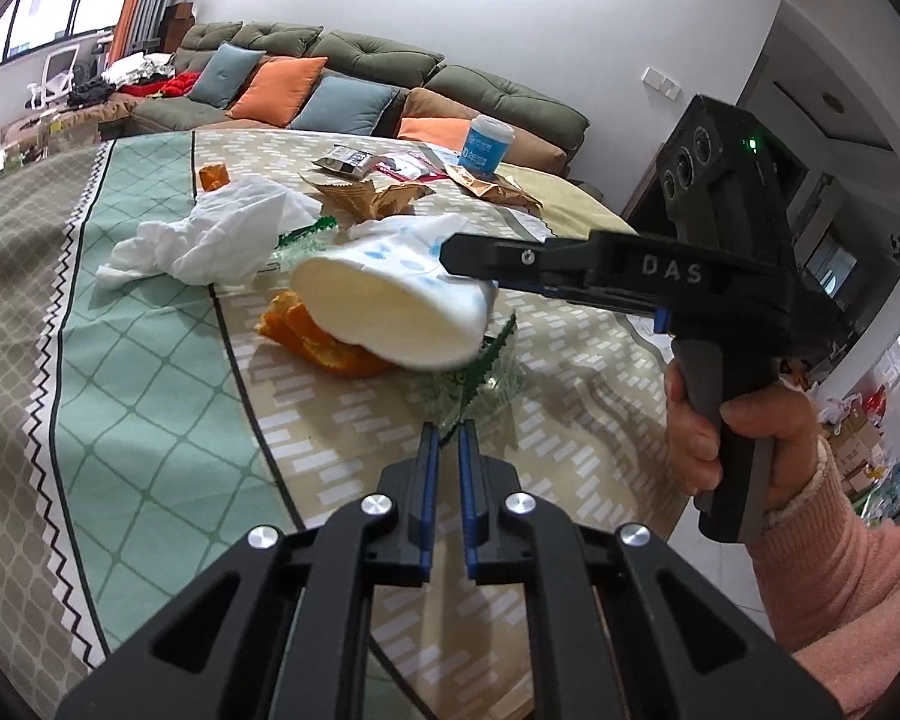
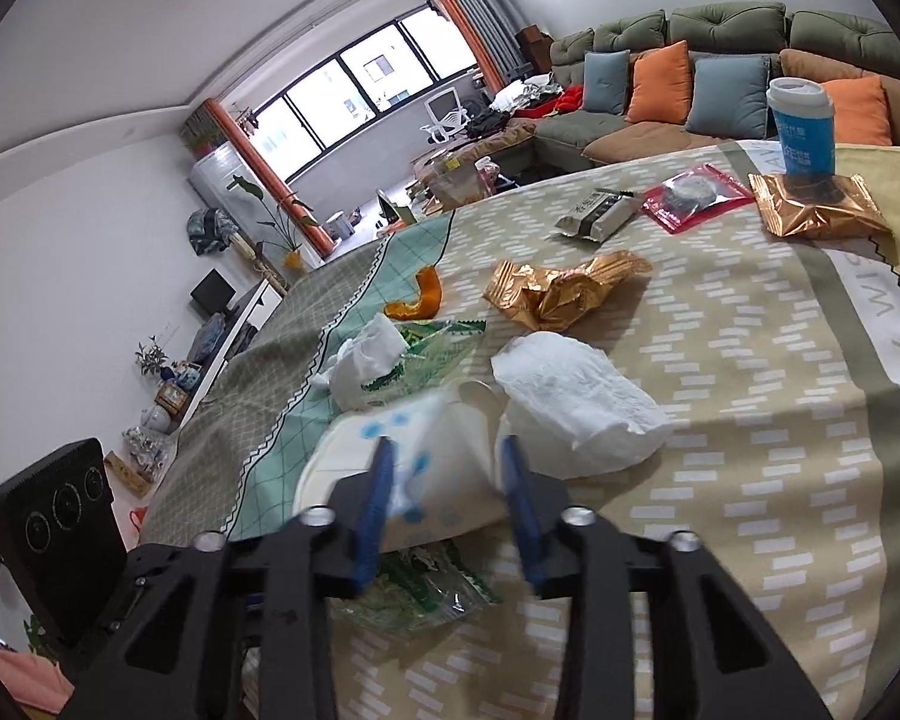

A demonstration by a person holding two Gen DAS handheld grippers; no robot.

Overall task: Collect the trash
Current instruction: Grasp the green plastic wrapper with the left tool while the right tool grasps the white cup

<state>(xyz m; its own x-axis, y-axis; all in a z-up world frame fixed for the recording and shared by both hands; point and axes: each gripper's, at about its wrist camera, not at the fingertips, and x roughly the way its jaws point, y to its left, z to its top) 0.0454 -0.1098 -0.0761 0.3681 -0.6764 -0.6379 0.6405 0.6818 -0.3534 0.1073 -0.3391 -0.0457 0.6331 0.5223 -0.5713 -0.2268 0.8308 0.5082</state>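
- right gripper (image 2: 444, 468): fingers spread moderately wide with the paper cup (image 2: 414, 480) between them; the cup lies on its side, mouth toward 9 o'clock in the right wrist view. the left finger pad (image 2: 378, 486) meets the cup wall; contact at the other pad cannot be confirmed.
- paper cup, left wrist view (image 1: 390, 312): white with blue spots, tilted, raised over the orange peel (image 1: 324, 342); the interior visible through the mouth looks bare white.
- left gripper (image 1: 448, 450): fingers nearly closed, a narrow gap remaining; a corner of the clear green wrapper (image 1: 480, 378) lies at the fingertips, but whether it is clamped cannot be told.
- tablecloth (image 2: 750, 480): carries the loose trash.
- crumpled tissue (image 2: 576, 402): just beside the cup at 2 o'clock.
- gold wrapper (image 2: 564, 291): at 12 o'clock, beyond the tissue.
- blue-and-white lidded cup (image 2: 801, 129): upright at 1 o'clock on the far edge, touching a second gold wrapper (image 2: 816, 210); its contents are hidden by the lid.
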